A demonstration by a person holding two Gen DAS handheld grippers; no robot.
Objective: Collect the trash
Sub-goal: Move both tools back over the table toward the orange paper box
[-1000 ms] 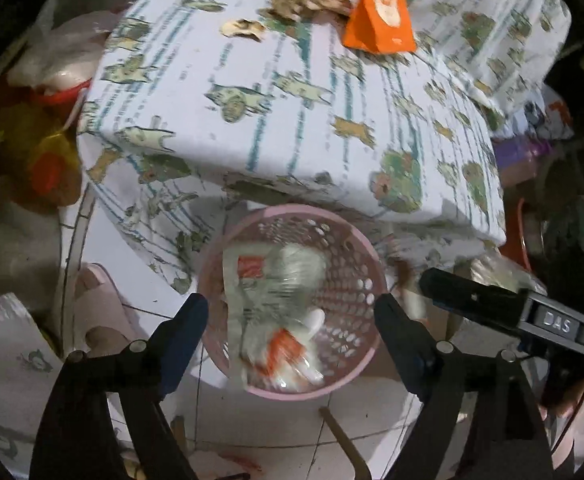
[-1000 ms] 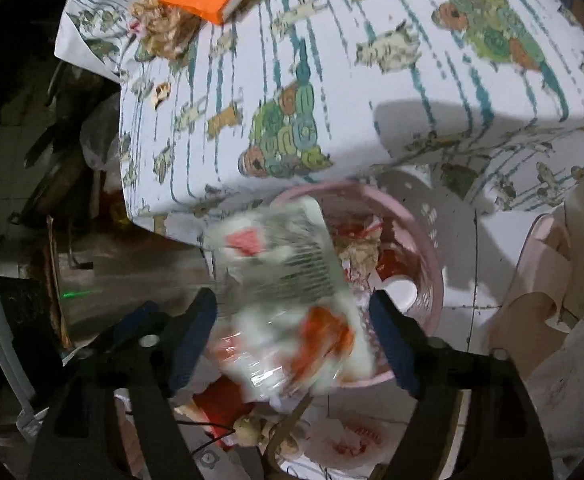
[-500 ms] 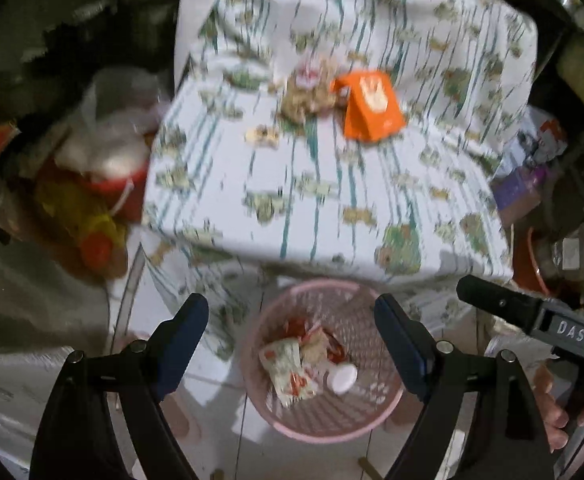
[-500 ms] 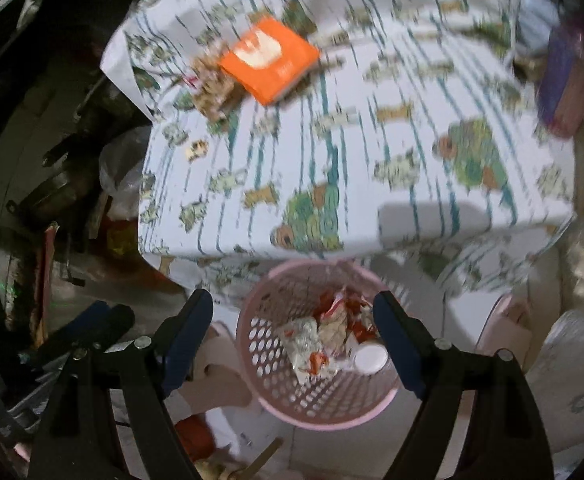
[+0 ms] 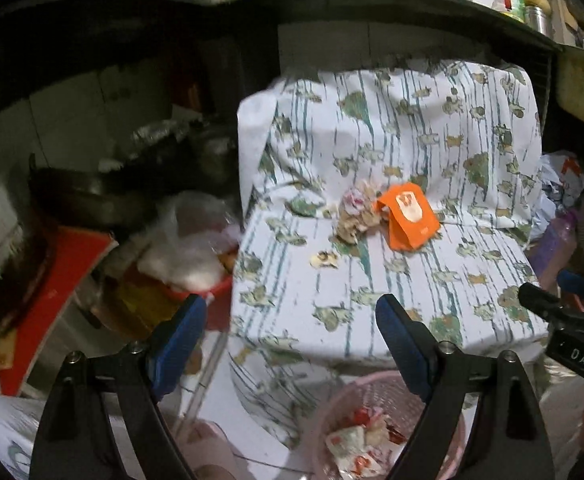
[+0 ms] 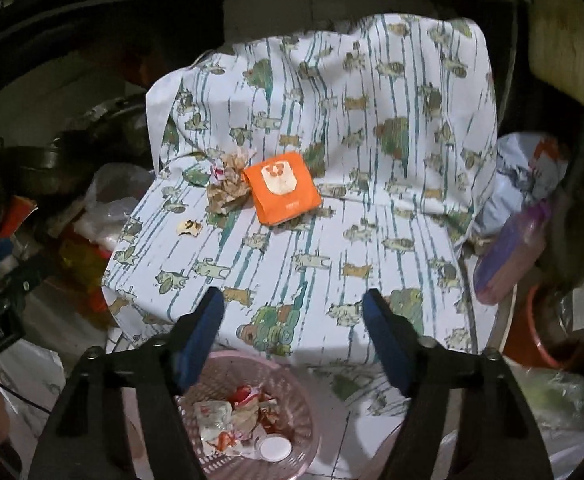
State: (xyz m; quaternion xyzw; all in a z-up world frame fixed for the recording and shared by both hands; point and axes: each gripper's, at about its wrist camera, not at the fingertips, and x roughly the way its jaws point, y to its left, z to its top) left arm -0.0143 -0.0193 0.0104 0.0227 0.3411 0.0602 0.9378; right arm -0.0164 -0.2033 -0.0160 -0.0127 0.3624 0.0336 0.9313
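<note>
An orange paper packet [image 5: 409,216] [image 6: 282,188] lies on the cloth-covered surface [image 5: 391,280] [image 6: 331,248]. A crumpled brownish wrapper pile [image 5: 355,216] [image 6: 228,188] sits just left of it, and a small scrap [image 5: 323,259] [image 6: 189,227] lies nearer the front left. A pink perforated basket [image 5: 371,400] [image 6: 292,396] stands on the floor below the front edge and holds wrappers and a white cap. My left gripper [image 5: 292,328] and right gripper [image 6: 293,320] are both open and empty, raised above the basket.
Plastic bags and a red tub [image 5: 188,256] crowd the floor to the left. A purple bottle [image 6: 507,256] and more bags [image 6: 523,176] lie to the right. A dark shelf [image 5: 331,4] overhangs the back.
A clear wrapper that hung between the right gripper's fingers has dropped into the basket. Both grippers have since risen and tilted up toward the cloth-covered surface.
</note>
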